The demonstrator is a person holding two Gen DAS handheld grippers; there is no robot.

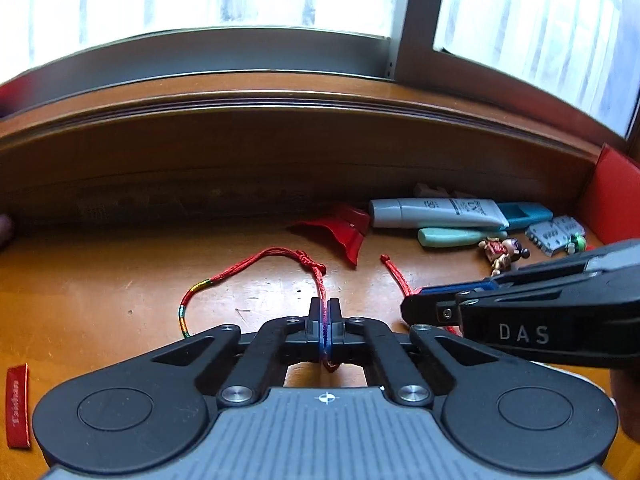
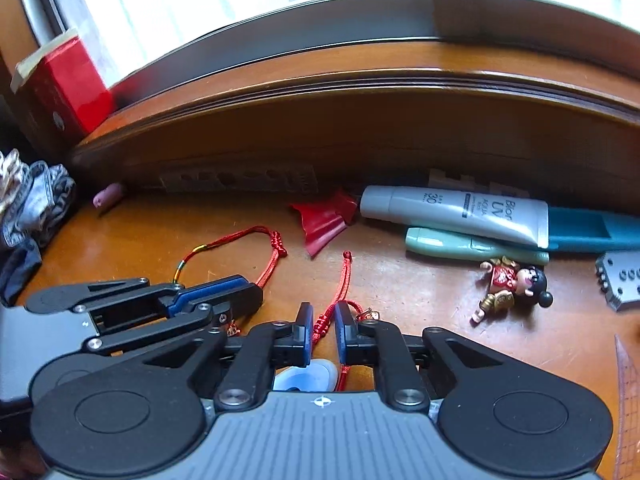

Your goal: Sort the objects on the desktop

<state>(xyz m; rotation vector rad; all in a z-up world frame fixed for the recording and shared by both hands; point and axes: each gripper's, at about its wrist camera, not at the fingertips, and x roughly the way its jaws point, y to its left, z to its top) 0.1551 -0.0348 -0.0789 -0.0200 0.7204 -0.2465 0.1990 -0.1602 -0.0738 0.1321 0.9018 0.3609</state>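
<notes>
A red cord bracelet (image 1: 256,262) with a multicoloured stretch lies on the wooden desk (image 1: 120,280). My left gripper (image 1: 325,314) is shut on one strand of it, and the loop runs out ahead and to the left. In the right wrist view the bracelet's (image 2: 276,248) knotted strand runs between the fingers of my right gripper (image 2: 323,320), which stand slightly apart and open around it. The left gripper (image 2: 258,292) shows at the left there, just beside the right one. The right gripper (image 1: 406,308) enters the left wrist view from the right.
Along the back wall lie a grey sunscreen tube (image 2: 452,210), a pale green tube (image 2: 460,246), a teal case (image 2: 592,232) and a red plastic piece (image 2: 324,220). A small toy figure (image 2: 508,284), a grey block (image 2: 618,280), crumpled cloth (image 2: 32,200) and a red label (image 1: 18,406) lie around.
</notes>
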